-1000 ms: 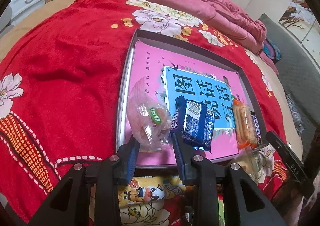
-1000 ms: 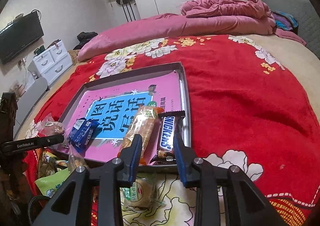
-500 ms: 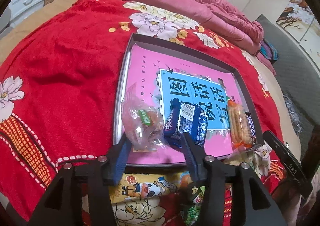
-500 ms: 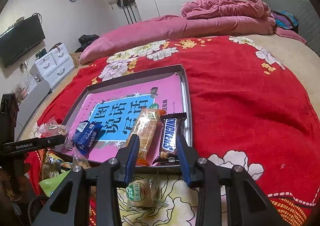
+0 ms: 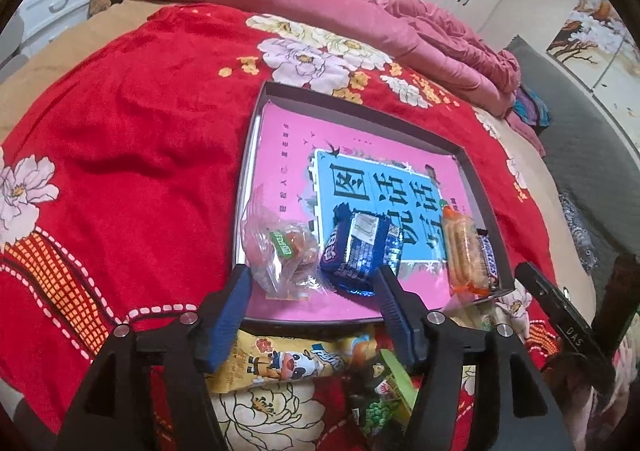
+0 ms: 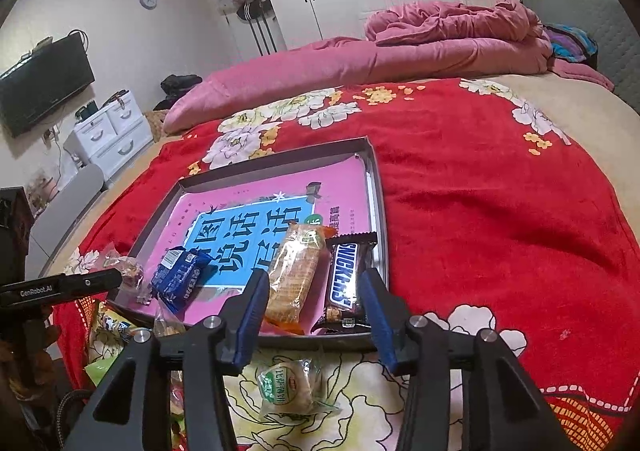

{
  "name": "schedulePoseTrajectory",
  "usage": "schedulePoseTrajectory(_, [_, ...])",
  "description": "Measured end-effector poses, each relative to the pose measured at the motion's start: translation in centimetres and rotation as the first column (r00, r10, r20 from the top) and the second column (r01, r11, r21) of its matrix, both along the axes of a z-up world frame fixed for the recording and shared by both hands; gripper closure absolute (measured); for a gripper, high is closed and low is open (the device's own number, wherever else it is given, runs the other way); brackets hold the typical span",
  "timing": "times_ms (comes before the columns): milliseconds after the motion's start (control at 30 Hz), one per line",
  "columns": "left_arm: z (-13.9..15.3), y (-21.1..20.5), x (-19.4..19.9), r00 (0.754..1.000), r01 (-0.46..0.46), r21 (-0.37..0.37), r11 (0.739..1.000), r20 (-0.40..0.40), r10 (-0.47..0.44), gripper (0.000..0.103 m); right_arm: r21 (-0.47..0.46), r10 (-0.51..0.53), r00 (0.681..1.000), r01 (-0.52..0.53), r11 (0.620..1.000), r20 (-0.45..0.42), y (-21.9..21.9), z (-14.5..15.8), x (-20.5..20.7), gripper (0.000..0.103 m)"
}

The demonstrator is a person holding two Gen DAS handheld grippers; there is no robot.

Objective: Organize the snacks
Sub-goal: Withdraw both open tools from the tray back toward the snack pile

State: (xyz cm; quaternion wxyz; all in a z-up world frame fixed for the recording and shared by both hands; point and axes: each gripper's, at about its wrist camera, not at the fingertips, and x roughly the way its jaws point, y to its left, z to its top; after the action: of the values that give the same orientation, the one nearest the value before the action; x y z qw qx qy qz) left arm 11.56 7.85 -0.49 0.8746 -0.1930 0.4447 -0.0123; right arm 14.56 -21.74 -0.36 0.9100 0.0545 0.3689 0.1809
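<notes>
A grey tray with a pink and blue book cover inside lies on the red bedspread. Along its near edge lie a clear bag of snacks, a blue packet, an orange cracker pack and a Snickers bar. My left gripper hovers at the near rim, its jaws opening, pads clear of the clear bag and blue packet. My right gripper hovers behind the cracker pack and Snickers, jaws opening, touching neither.
Loose snacks lie on the bedspread in front of the tray: a yellow cartoon packet, a green packet and a round wrapped cake. Pink bedding is piled at the far side. White drawers stand left.
Both grippers have opened wider and drawn back slightly from the tray. The left let go of the clear bag and the right let go of the Snickers bar, both now lying in the tray.
</notes>
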Motion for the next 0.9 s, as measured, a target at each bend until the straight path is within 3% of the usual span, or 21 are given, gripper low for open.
schedulePoseTrajectory(267, [1.2,0.0,-0.4,1.0,0.002,0.004,1.0,0.032,-0.002,0.035,0.007,0.002,1.0,-0.002,1.0,0.016,-0.1,0.4,-0.2,0.051])
schedulePoseTrajectory(367, [1.6,0.0,-0.6,0.999,0.002,-0.001,1.0,0.044,-0.002,0.029,0.008,0.005,1.0,-0.005,1.0,0.024,0.0,0.5,-0.3,0.049])
schedulePoseTrajectory(900, [3.2,0.6,-1.7,0.996,-0.016,0.013,1.0,0.087,0.015,0.028,0.021,0.037,0.997,-0.039,0.999,0.07,0.5,1.4,-1.3,0.044])
